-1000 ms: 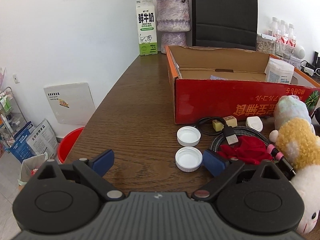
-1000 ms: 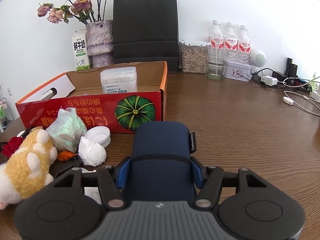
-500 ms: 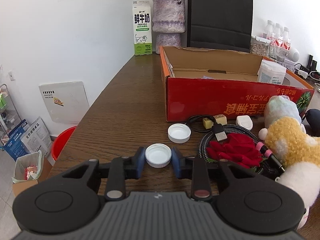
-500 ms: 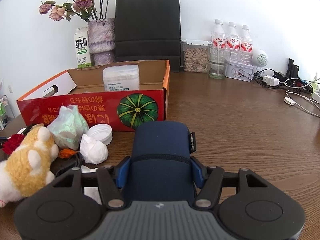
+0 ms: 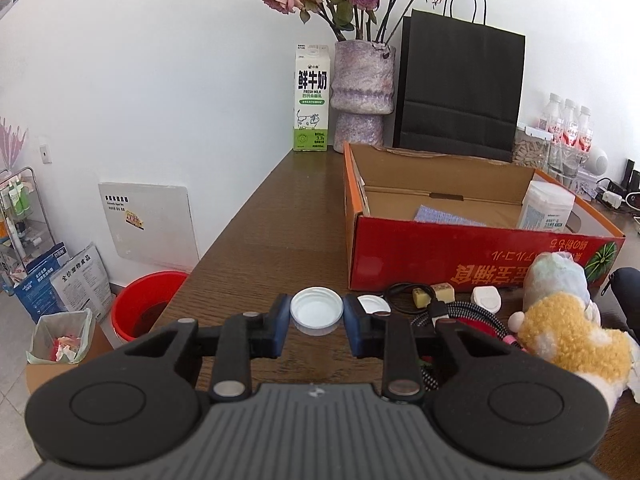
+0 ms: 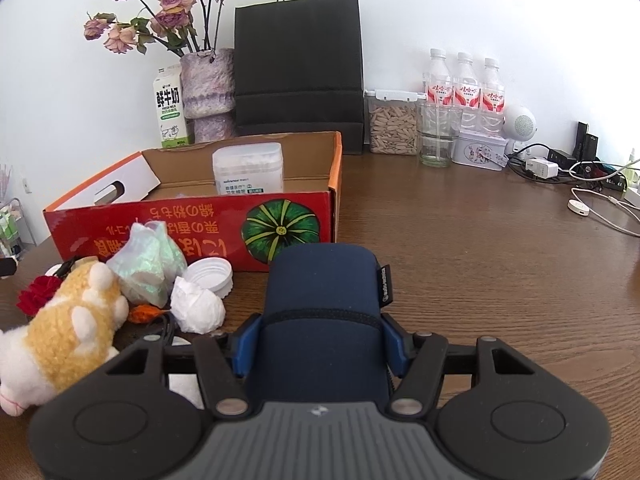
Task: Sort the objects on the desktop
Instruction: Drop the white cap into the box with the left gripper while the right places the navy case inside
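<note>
Two grips | your left gripper [image 5: 317, 314] pinches white cap [image 5: 317, 311] (near red box [image 5: 460, 264]) | right gripper [image 6: 320, 344] clamps navy pouch [image 6: 324, 304]

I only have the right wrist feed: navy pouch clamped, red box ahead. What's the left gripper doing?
Observer: The left gripper is shut on a white bottle cap.
Operator: Any other cap near it?
Observer: Yes, a second white cap lies just right of that gripper, partly hidden behind its finger.
Operator: Anything off the table's left edge?
Observer: A red bucket stands on the floor below it.
</note>
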Tool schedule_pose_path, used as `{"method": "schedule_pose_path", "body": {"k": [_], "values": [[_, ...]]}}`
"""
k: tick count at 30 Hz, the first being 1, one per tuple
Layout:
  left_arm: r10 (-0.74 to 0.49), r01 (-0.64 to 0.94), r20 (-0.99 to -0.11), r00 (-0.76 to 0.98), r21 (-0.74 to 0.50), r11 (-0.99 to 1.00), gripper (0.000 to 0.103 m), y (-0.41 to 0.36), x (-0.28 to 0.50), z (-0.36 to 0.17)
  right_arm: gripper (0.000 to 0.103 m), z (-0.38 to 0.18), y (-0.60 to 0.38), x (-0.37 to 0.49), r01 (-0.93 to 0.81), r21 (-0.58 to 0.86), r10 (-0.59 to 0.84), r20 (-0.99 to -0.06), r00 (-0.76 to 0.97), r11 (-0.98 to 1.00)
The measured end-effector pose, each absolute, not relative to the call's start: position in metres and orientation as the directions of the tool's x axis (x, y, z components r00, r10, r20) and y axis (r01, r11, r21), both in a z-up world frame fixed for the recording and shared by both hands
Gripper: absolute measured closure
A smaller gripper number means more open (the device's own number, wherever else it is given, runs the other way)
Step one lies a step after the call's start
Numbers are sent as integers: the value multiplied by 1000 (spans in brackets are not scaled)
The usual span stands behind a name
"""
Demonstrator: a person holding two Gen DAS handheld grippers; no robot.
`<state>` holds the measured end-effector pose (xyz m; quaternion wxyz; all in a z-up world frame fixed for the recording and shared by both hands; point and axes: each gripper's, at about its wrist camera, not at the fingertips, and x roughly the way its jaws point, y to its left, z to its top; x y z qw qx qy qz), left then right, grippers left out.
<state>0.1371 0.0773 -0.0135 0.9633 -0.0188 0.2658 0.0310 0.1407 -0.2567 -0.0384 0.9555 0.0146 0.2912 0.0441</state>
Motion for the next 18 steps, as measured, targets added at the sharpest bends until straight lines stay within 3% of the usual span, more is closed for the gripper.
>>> {"method": "schedule_pose_path", "body": {"k": [9,18], "values": [[13,-44,-433,901,-62,997,74,64,143,21,43,3,-246,126,-123,63,138,-436,889,990],[-48,11,-365,930,-102,995,74,23,191,56,43,45,-200,177,-247,91,263,-361,895,965]]}}
